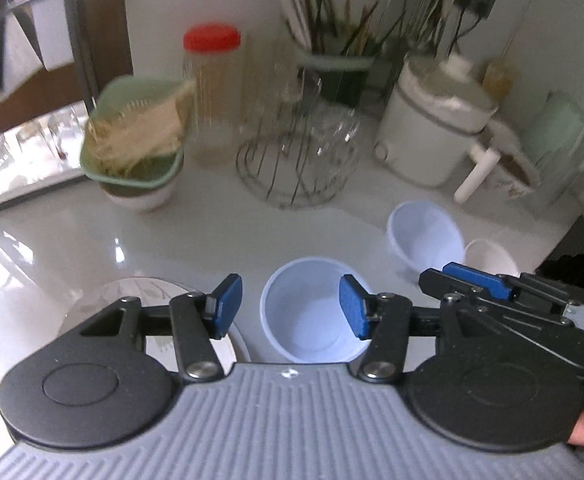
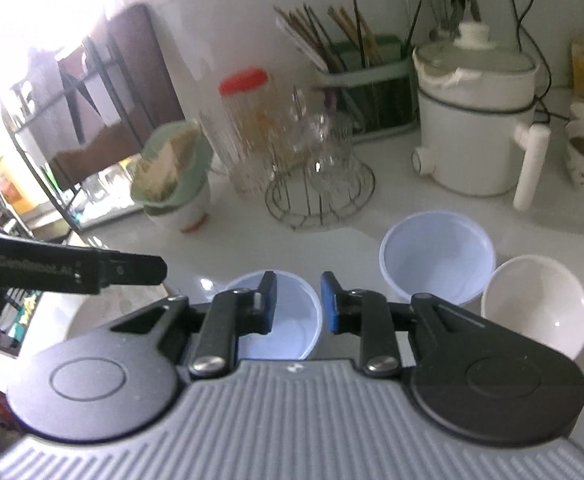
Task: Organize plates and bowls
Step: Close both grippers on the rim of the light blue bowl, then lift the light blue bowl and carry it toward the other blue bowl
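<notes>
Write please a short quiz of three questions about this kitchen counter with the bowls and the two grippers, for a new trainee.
1. True or false: the left gripper is clamped on a bowl.
2. How many pale blue bowls stand on the white counter?
3. Multiple choice: the white bowl is A) stacked inside a blue bowl, B) beside the far blue bowl, C) on the wire glass rack.

Key
1. False: its jaws are open, above the near blue bowl. The right gripper is open too.
2. Two.
3. B.
</notes>
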The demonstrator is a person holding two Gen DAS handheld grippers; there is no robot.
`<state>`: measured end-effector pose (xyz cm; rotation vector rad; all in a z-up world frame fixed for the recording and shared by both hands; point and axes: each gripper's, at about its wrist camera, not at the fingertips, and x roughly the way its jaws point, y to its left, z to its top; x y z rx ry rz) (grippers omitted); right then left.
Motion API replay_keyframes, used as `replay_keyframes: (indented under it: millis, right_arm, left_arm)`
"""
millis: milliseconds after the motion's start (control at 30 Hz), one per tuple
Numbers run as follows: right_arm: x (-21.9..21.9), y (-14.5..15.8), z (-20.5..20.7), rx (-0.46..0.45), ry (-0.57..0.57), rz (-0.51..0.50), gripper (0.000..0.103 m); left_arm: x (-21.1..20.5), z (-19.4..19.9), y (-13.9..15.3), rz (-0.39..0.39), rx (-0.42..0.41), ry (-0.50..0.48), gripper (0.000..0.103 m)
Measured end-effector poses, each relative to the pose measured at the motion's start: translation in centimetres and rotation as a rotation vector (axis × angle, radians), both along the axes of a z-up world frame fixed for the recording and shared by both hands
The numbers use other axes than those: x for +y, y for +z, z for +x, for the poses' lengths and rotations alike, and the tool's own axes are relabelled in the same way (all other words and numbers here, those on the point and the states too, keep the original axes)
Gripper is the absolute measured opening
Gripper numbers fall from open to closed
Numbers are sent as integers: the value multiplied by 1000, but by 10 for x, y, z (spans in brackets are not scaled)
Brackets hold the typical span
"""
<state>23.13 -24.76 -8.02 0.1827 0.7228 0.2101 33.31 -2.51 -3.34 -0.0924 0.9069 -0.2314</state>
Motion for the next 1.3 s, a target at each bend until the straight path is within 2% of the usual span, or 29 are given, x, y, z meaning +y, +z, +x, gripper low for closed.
replay_keyframes:
  millis: [233, 433, 967, 1300]
  right_arm:
    - [-9, 44, -32, -99, -27, 6, 28]
    - [-6, 63, -57, -147, -41, -11, 28]
    - [-20, 54, -86, -108, -148, -67, 28]
    - [-31, 53, -91, -78, -240, -44, 28]
  left_arm:
    - [2, -38, 35, -37, -31, -2, 60]
    - [-6, -58, 53, -13, -95, -14, 60]
    - [-23, -67, 39, -18, -96, -64, 61]
    - [-39, -55, 38, -12, -65, -155, 61]
